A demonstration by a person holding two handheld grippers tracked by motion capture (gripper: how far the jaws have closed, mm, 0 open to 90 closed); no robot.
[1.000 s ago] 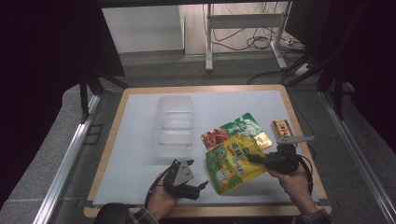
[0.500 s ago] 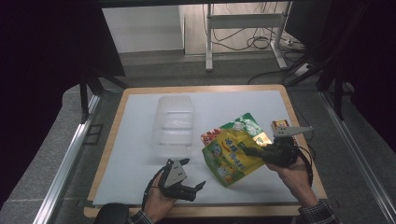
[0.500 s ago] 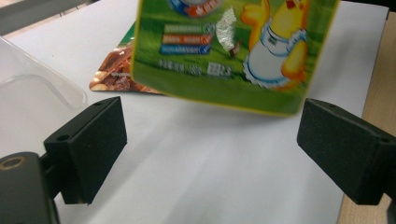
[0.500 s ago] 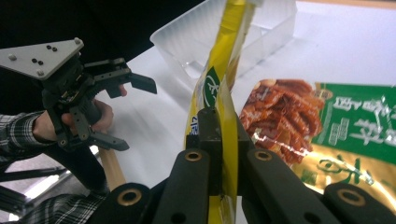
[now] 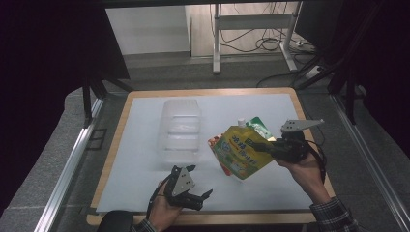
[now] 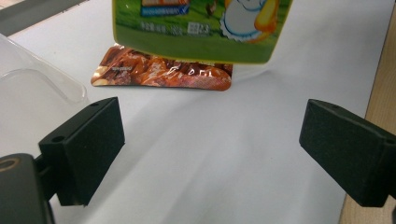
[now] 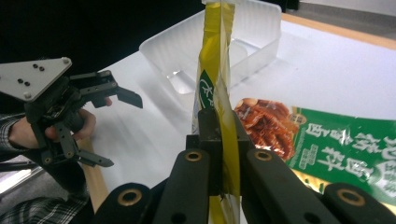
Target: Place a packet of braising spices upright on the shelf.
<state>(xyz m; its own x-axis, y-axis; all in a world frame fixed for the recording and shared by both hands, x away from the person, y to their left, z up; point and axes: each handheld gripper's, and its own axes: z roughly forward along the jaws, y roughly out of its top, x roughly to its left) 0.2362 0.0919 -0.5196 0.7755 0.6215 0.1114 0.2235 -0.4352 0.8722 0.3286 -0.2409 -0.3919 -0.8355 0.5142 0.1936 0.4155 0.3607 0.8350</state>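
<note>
Above table [image 5: 145, 145], right tool [image 5: 258, 146] raised, clamping pouch [image 5: 239, 153].

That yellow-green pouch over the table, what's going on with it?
A person's right gripper is shut on the yellow-green spouted drink pouch, holding it in the air above the white table mat. The left gripper waits open and empty near the front edge. A clear plastic container and two flat snack packets, brown and green, lie nearby.
</note>
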